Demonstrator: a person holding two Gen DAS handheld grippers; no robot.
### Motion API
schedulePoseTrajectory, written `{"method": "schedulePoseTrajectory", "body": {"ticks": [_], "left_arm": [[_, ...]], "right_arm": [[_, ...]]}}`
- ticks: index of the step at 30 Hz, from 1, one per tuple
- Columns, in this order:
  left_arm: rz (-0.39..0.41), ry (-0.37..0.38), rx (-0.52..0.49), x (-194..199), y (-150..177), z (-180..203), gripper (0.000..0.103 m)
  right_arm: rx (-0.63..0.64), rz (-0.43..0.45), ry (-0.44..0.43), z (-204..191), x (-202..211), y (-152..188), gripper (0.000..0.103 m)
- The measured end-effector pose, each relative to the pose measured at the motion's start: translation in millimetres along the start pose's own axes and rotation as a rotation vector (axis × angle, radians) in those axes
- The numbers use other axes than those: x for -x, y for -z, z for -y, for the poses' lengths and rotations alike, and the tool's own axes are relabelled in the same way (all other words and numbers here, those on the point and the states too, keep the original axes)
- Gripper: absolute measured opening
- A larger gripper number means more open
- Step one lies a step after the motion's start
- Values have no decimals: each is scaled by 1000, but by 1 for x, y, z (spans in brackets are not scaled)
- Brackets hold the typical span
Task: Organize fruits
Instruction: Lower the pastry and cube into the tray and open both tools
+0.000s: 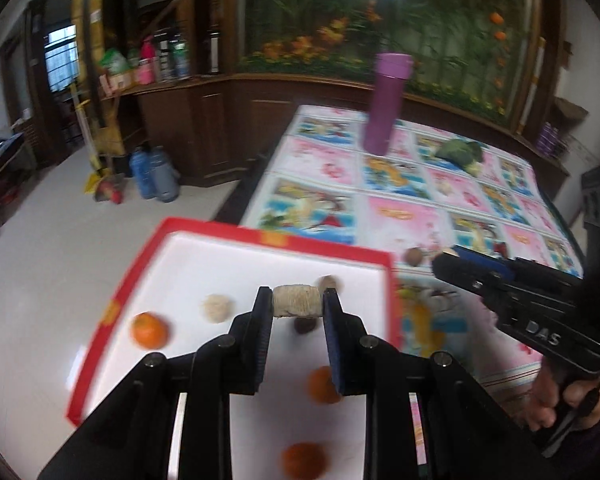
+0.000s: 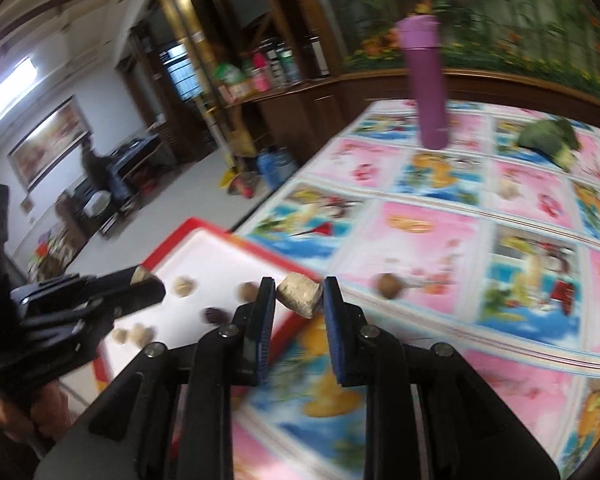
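The left gripper is clamped on a short, pale cylinder with a rough, fibrous surface, pinched end to end between its blue, ribbed pads, above the tray; the right gripper pinches a blocky, tan chunk with a grainy, cut face, held tilted just past the tray's near corner, over the cloth.

Below the left gripper lies a shallow rectangular tray, glossy white inside with a red printed rim; on its floor sit a smooth round orange, a pale fuzzy ball, a small dark wrinkled fruit and two blurred orange fruits; more pale lumps show in the right wrist view.

Beside the tray spreads a shiny tablecloth of pink and blue picture squares; a brown round nut rests on it near the tray; further off stand a matte purple cylindrical bottle and a knobbly green vegetable.
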State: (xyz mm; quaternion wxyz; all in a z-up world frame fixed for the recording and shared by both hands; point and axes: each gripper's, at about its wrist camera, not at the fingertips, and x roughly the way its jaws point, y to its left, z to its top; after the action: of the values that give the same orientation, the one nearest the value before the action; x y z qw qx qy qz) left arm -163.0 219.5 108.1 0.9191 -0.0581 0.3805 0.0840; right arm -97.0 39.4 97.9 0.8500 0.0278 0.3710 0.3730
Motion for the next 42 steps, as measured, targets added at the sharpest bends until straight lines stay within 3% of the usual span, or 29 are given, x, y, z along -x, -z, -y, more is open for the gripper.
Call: {"method": "schedulePoseTrajectory", "body": {"ticks": [6, 15, 22, 38, 40, 42], "left_arm": [[-15, -73, 86, 1, 20, -55, 24], [-47, -110, 125, -7, 42, -89, 24], [-83, -92, 130, -20, 50, -97, 24], [-163, -81, 127, -41, 62, -107, 25], [-173, -84, 140, -39, 62, -109, 27], [-171, -86, 154, -36, 62, -111, 37]], "right_arm": [[92, -76, -61, -59, -31, 12, 26], [202, -171, -100, -117, -66, 33, 26], [230, -245, -98, -136, -96, 42, 26], [225, -327, -54, -149, -114, 48, 27], [221, -334, -55, -148, -114, 47, 27], [205, -347, -59, -146, -114, 45, 27]]}}
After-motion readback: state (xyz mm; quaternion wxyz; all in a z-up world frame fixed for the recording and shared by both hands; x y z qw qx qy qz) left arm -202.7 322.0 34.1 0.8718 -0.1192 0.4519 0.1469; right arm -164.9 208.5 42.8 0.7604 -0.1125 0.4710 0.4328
